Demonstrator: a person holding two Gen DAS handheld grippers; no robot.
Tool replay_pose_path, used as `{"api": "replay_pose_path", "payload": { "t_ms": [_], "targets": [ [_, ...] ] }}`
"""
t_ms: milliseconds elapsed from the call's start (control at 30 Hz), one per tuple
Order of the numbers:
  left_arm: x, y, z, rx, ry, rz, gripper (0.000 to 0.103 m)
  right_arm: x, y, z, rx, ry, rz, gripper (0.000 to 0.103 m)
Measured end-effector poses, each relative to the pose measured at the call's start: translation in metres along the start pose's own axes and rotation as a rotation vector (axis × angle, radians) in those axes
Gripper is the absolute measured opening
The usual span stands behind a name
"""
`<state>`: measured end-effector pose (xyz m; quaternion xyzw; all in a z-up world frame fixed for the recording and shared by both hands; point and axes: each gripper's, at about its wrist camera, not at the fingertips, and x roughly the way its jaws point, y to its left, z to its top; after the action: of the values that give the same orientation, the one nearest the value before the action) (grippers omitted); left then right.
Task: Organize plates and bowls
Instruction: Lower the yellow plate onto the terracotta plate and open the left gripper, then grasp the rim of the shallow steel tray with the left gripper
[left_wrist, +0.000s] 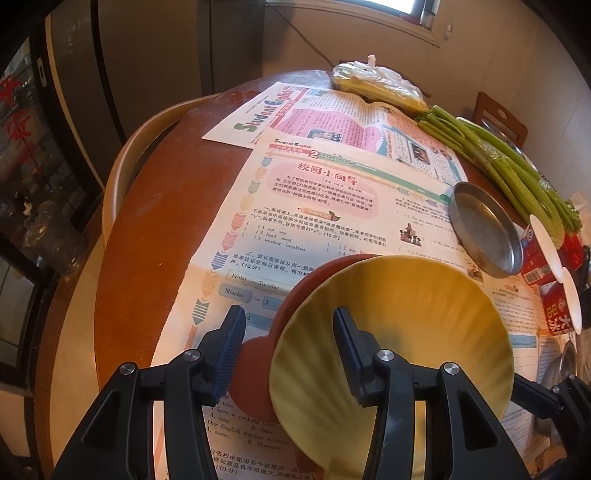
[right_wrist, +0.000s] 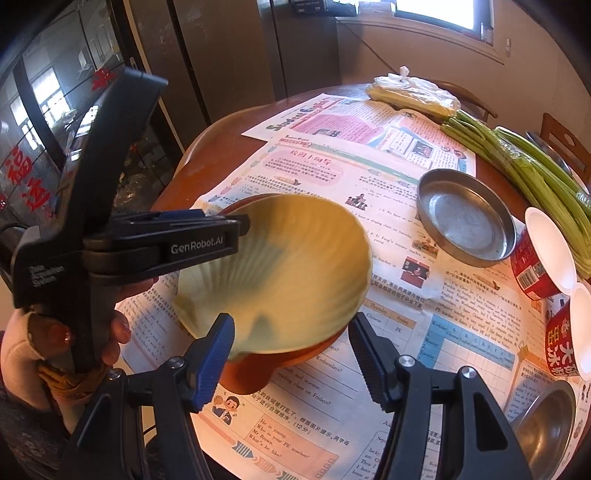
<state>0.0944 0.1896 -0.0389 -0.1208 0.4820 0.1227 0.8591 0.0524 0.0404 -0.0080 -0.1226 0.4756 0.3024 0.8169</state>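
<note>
Left wrist view: the left gripper (left_wrist: 290, 350) has its jaws partly open astride the rim of the yellow bowl (left_wrist: 406, 332), one finger inside and one outside; whether the pads actually press the rim I cannot tell.
Bowl's place: tilted, sitting in or on the red dish (right_wrist: 255, 373) on the newspaper (right_wrist: 424, 332), near edge of the table (left_wrist: 147, 240).
Right wrist view: the right gripper (right_wrist: 291, 354) hangs partly open just above the bowl's near edge, holding nothing.
Others nearby: a metal pan (right_wrist: 465, 221) to the right and farther off, two red cups (right_wrist: 539, 254) at far right, green stalks (right_wrist: 524, 162) beyond.
Step in hand: likely nesting the yellow bowl into the red dish.
Next move: settle the bowl level, let go of the rim, then reach right for the metal pan.
</note>
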Motion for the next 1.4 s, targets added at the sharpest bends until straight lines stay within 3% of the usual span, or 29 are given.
{"api": "replay_pose_path", "payload": {
  "t_ms": [333,533,667,1000,1200,1400],
  "targets": [
    [-0.013,0.002,0.0,-0.01,-0.018,0.005,0.051,-0.007,-0.007,0.001,0.016,-0.025,-0.006,0.064],
    [-0.039,-0.01,0.006,0.008,-0.069,-0.053,0.052,-0.012,-0.012,0.0,0.034,-0.045,0.001,0.064],
    [-0.052,-0.026,0.011,0.037,-0.092,-0.095,0.057,-0.022,-0.026,0.0,0.073,-0.073,0.008,0.064],
    [-0.056,-0.074,0.027,0.129,-0.103,-0.165,0.059,-0.041,-0.077,-0.001,0.209,-0.128,-0.012,0.064],
    [-0.045,-0.111,0.046,0.235,-0.059,-0.216,0.059,-0.043,-0.113,-0.001,0.323,-0.141,-0.015,0.072],
    [-0.007,-0.142,0.077,0.3,0.036,-0.248,0.059,-0.03,-0.146,0.008,0.437,-0.124,-0.07,0.072]
  ]
}}
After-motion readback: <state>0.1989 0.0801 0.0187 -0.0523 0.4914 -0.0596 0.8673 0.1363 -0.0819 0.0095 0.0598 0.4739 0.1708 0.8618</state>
